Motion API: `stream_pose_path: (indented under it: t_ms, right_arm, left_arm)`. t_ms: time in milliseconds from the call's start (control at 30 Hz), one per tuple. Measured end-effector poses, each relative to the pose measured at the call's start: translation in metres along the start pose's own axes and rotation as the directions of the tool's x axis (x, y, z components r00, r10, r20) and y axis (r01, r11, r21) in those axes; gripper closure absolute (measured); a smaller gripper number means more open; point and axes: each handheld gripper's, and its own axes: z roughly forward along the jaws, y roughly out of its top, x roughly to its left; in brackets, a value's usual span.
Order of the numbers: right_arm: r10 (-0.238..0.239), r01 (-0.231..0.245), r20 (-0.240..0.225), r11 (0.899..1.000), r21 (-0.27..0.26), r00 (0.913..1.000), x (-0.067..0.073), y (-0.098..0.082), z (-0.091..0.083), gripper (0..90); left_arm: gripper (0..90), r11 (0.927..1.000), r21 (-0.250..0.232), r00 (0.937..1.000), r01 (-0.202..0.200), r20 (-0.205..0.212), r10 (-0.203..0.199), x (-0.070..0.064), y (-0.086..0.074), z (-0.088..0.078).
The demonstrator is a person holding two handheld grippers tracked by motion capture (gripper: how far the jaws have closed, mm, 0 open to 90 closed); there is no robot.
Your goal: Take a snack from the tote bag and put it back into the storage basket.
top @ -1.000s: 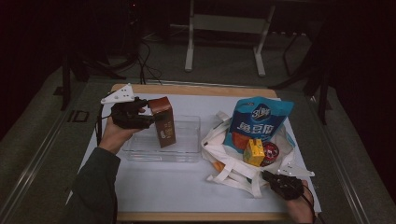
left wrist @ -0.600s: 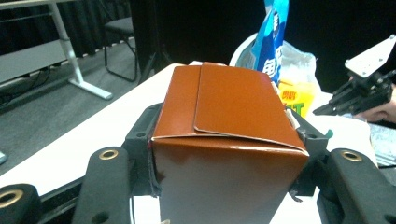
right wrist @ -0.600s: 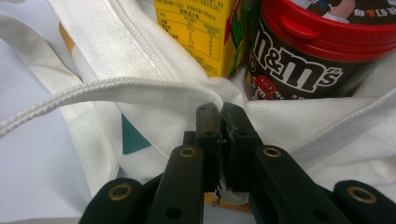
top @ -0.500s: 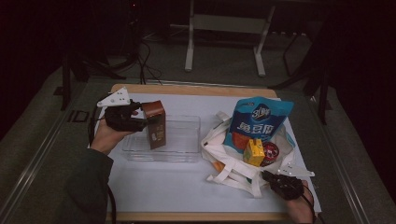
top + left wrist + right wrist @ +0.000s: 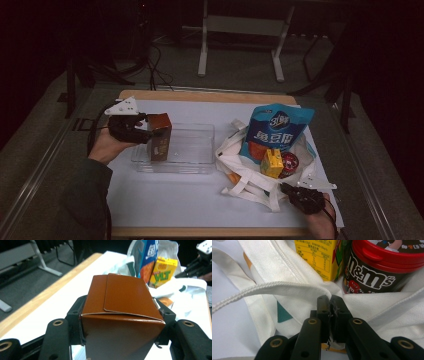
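Observation:
My left gripper (image 5: 144,131) is shut on a brown carton (image 5: 160,136), holding it upright over the left end of a clear plastic bin (image 5: 200,167). In the left gripper view the carton (image 5: 122,315) sits squeezed between the jaws. My right gripper (image 5: 296,194) is shut on the front edge of a white tote bag (image 5: 245,185). In the right gripper view its jaws (image 5: 330,302) pinch the bag's cloth (image 5: 294,272) just below a yellow juice box (image 5: 317,255) and a red-lidded M&M's tub (image 5: 382,267).
A blue snack bag (image 5: 277,130) stands in the tote behind the juice box (image 5: 271,164) and the tub (image 5: 289,164). White paper (image 5: 175,200) covers the wooden table. A metal stand (image 5: 240,30) is on the floor beyond the far edge.
My left gripper has carried the brown carton leftward and slightly down, to the bin's left end. The right gripper has stayed on the bag.

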Motion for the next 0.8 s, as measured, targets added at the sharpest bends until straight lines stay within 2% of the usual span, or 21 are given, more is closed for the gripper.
stream_pose_path:
  t_ms: [33,67,200,467,800]
  right_arm:
    - [0.000,0.000,0.000,1.000,0.000,1.0000,0.000,0.000,0.000,85.9]
    - [0.000,0.000,0.000,1.000,0.000,1.0000,0.000,0.000,0.000,85.8]
    - [-0.001,0.001,0.000,1.000,0.000,1.0000,0.000,0.000,0.000,85.9]
    - [-0.002,0.002,0.000,1.000,0.001,1.0000,0.000,0.000,0.000,85.8]
    - [-0.002,0.002,0.000,1.000,0.001,1.0000,0.000,0.000,0.000,85.8]
  left_arm:
    - [42.1,0.9994,0.032,0.9998,0.009,0.015,-0.010,0.000,-0.001,0.007]
    - [42.0,0.9991,0.042,0.9996,0.010,0.025,-0.011,0.000,-0.001,0.011]
    - [41.6,0.9955,0.093,0.9984,-0.022,0.055,0.017,-0.005,0.002,0.028]
    - [40.2,0.9944,0.090,0.9940,-0.055,0.100,0.046,-0.018,0.012,0.055]
    - [38.3,0.9938,0.102,0.9869,-0.045,0.159,0.028,-0.025,0.017,0.083]
